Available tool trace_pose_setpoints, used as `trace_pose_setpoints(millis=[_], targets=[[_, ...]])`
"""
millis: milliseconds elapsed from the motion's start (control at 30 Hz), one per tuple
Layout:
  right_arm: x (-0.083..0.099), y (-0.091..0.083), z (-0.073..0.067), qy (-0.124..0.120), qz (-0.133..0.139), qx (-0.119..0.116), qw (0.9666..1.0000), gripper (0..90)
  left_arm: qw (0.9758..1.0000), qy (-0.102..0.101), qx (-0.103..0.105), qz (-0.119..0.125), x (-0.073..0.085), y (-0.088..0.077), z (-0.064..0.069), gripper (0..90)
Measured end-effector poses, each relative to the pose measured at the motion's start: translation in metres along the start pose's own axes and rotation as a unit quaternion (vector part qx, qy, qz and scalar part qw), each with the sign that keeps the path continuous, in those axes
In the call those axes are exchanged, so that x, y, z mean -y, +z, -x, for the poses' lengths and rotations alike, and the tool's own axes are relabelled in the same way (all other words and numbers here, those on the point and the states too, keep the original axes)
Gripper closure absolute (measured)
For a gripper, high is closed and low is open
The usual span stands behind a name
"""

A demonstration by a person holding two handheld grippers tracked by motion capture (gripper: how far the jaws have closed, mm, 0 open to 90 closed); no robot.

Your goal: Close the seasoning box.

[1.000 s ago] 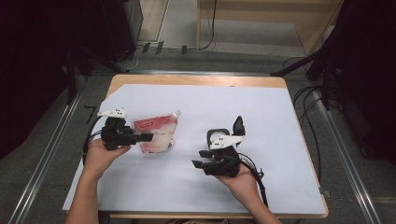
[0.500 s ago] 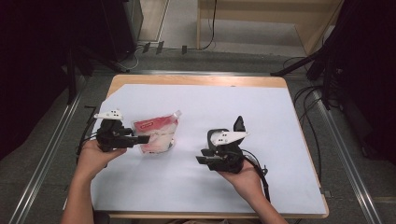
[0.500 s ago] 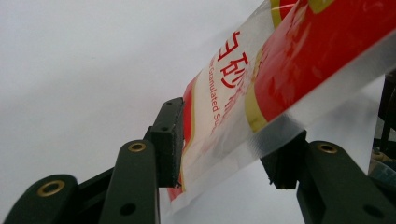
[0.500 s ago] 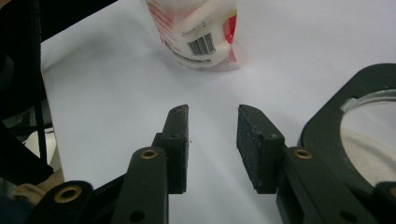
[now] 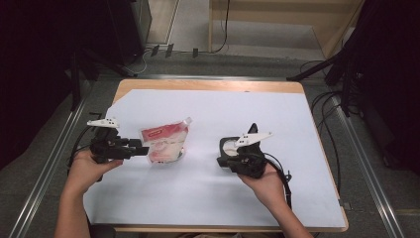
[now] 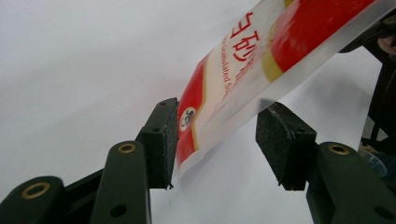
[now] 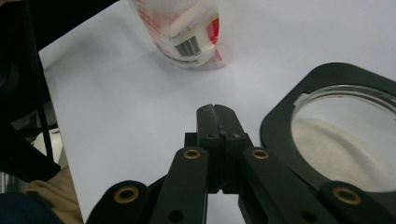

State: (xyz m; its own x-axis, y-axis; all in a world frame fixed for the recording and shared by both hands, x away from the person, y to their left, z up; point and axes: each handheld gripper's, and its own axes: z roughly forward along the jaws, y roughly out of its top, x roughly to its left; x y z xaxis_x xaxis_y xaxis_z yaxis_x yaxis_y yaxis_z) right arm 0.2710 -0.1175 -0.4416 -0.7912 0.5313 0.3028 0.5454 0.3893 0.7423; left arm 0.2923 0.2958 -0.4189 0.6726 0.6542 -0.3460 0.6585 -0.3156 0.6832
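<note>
A red and white pouch stands on the white sheet left of centre. My left gripper is at its left side. In the left gripper view the pouch's lower edge hangs between the black pads; the jaws have just been opening, and the right pad stands clear of the film, so the left gripper is open. My right gripper is shut with nothing in it. Beside it sits a round glass dish of white powder in a black holder. The pouch's base and barcode lie ahead.
The white sheet covers most of a wooden table. A metal rail and dark stands with cables flank the table. A black cable trails from the right gripper.
The left gripper has slid a little to the left, away from the pouch, and its jaws have spread. The right hand has shifted slightly up and to the right.
</note>
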Motion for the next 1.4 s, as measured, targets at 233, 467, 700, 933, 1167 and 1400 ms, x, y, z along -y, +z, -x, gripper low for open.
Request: trace_pose_setpoints(millis=[233, 467, 700, 933, 1167, 1400], targets=[[-0.005, -0.013, 0.009, 0.006, 0.007, 0.008, 0.9999, 90.0, 0.9999, -0.012, -0.011, -0.005, 0.005, -0.004, -0.004, 49.6], [-0.011, -0.025, 0.016, 0.011, 0.009, 0.017, 0.9998, 90.0, 0.9997, -0.019, -0.012, -0.009, 0.009, -0.003, -0.007, 48.7], [-0.019, -0.044, 0.022, 0.015, 0.016, 0.028, 0.9994, 89.9, 0.9997, -0.021, -0.012, -0.010, 0.012, -0.002, -0.010, 47.8], [-0.025, -0.065, 0.029, 0.017, 0.023, 0.048, 0.9984, 90.0, 0.9996, -0.016, -0.016, -0.014, 0.014, 0.000, -0.010, 47.7], [-0.029, -0.090, 0.036, 0.023, 0.046, 0.060, 0.9969, 90.0, 0.9994, -0.020, -0.017, -0.021, 0.014, 0.003, -0.011, 47.4], [-0.027, -0.109, 0.046, 0.037, 0.059, 0.078, 0.9946, 90.0, 0.9993, -0.023, -0.016, -0.023, 0.016, 0.004, -0.012, 46.9]])
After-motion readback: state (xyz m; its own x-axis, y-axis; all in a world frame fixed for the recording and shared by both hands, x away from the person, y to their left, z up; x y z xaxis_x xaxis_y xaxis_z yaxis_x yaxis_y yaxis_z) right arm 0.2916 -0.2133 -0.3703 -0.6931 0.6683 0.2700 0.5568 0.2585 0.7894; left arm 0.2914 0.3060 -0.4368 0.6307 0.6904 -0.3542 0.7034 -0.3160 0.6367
